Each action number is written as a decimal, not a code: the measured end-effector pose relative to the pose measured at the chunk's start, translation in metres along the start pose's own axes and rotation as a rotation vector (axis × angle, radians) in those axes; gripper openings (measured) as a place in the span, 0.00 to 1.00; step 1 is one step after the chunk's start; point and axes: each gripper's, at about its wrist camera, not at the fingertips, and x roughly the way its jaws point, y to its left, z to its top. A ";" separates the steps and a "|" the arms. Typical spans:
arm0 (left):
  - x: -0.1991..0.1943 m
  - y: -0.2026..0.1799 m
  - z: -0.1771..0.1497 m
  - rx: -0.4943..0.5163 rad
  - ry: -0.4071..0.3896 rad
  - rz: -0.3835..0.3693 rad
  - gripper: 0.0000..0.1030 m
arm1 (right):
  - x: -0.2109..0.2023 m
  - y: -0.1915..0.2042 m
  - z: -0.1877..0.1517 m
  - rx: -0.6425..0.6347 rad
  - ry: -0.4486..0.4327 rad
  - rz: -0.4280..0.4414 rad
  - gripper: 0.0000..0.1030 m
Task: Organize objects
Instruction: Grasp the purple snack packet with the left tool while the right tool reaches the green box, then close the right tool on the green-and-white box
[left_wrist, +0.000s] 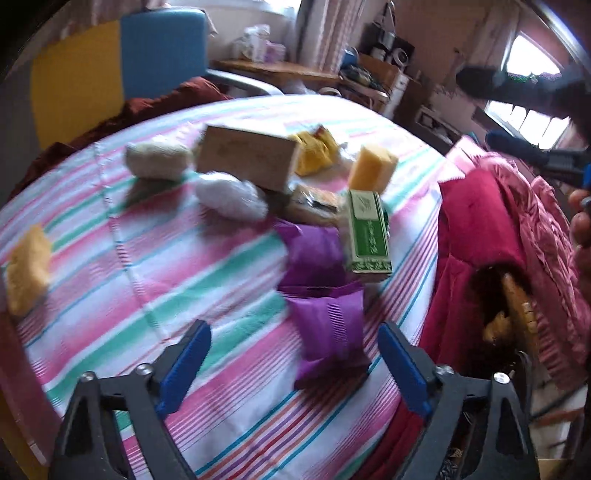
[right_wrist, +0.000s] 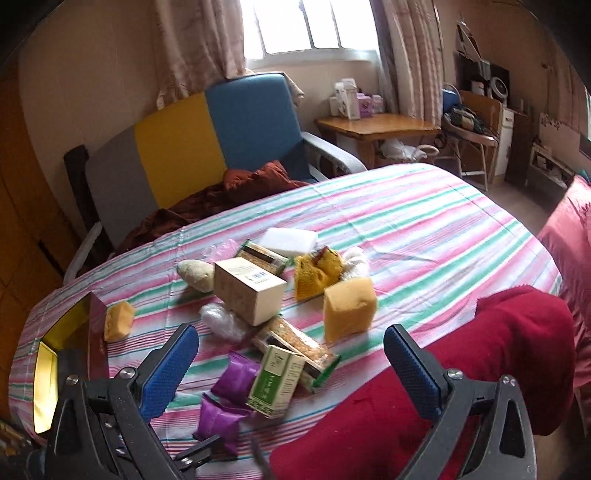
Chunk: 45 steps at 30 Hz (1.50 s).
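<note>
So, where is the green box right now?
The green box stands on the striped bed cover, leaning against a clear packet. The purple pouches lie at its left in the right wrist view.

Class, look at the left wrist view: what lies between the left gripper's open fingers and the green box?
Two purple pouches: the nearer purple pouch just ahead of the left gripper, the farther purple pouch beside the green box.

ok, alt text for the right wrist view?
The open right gripper hovers empty over a striped bedspread with a clutter of items: a tan box, a yellow sponge, a green carton and purple packets. A multicoloured armchair stands behind.
</note>
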 end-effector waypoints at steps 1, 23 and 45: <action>0.006 -0.002 0.001 0.002 0.010 0.000 0.76 | 0.003 -0.003 0.000 0.013 0.012 -0.004 1.00; -0.022 0.053 -0.049 -0.071 -0.110 0.109 0.42 | 0.091 0.058 -0.020 -0.070 0.417 0.019 0.74; -0.019 0.053 -0.047 -0.101 -0.121 0.092 0.42 | 0.131 0.026 -0.010 0.042 0.522 -0.174 0.31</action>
